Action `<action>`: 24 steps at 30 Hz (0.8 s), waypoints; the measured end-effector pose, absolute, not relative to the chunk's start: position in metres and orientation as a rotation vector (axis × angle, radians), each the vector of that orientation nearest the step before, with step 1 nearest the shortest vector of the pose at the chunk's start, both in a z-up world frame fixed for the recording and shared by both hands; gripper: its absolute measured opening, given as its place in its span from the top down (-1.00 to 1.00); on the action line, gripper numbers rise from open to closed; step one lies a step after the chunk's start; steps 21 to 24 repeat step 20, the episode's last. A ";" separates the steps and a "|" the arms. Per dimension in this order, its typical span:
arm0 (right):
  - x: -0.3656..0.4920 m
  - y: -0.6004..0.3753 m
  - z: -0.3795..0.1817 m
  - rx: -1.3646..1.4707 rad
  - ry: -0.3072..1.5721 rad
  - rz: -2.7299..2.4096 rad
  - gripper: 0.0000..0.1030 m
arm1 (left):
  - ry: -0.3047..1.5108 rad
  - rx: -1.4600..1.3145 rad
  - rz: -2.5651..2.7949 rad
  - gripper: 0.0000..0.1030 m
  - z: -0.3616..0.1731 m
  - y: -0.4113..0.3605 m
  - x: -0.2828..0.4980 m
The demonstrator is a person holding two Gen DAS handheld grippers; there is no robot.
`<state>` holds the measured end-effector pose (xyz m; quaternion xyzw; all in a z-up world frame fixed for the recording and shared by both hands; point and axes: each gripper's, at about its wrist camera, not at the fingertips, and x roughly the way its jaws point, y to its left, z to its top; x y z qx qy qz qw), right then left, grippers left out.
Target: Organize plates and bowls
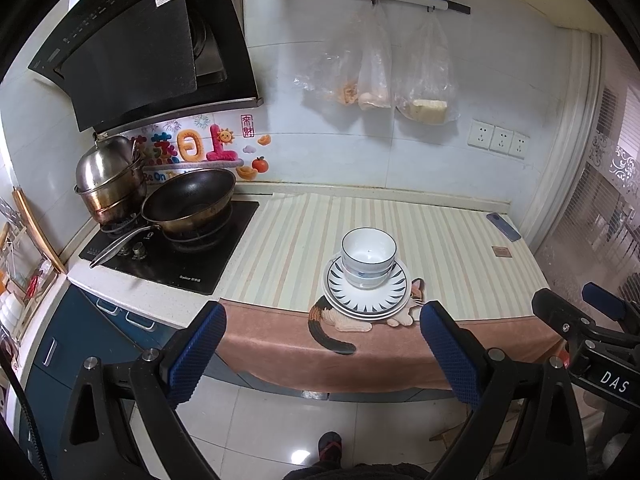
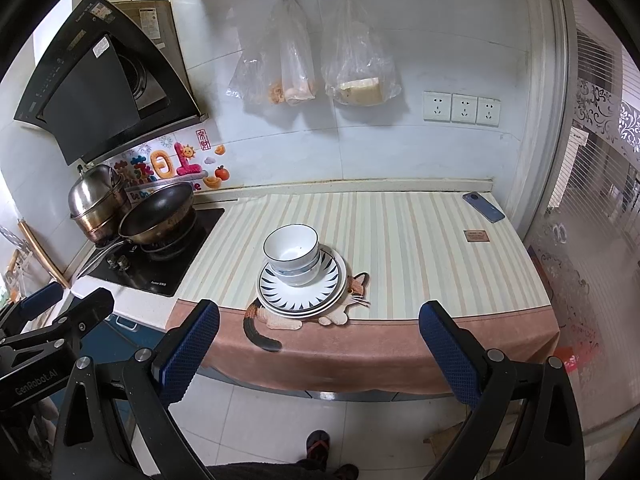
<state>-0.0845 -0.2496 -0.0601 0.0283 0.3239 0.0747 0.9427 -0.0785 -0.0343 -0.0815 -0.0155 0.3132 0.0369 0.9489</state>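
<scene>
A stack of white bowls (image 1: 368, 256) sits on a stack of white plates with dark ray patterns (image 1: 366, 300), near the front edge of the striped counter mat (image 1: 460, 248). The bowls (image 2: 292, 252) and plates (image 2: 302, 294) also show in the right wrist view. My left gripper (image 1: 324, 332) is open and empty, held back from the counter over the floor. My right gripper (image 2: 320, 332) is open and empty too, beside the left one; it shows at the right edge of the left wrist view (image 1: 580, 304).
A stove (image 1: 172, 248) with a black wok (image 1: 190, 200) and stacked steel pots (image 1: 108, 176) stands at the left. A blue phone (image 2: 483, 207) lies at the counter's back right. Plastic bags (image 1: 376, 68) hang on the wall. A glass door (image 2: 592, 220) is at the right.
</scene>
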 end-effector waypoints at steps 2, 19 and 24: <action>-0.087 -0.248 -0.060 0.058 0.661 0.151 -0.98 | 0.636 -0.033 0.077 -0.93 -0.081 -0.035 -0.079; -0.090 -0.243 -0.059 0.058 0.660 0.145 -0.98 | 0.636 -0.035 0.081 -0.93 -0.082 -0.036 -0.080; -0.090 -0.243 -0.058 0.058 0.660 0.145 -0.98 | 0.635 -0.035 0.081 -0.93 -0.081 -0.037 -0.080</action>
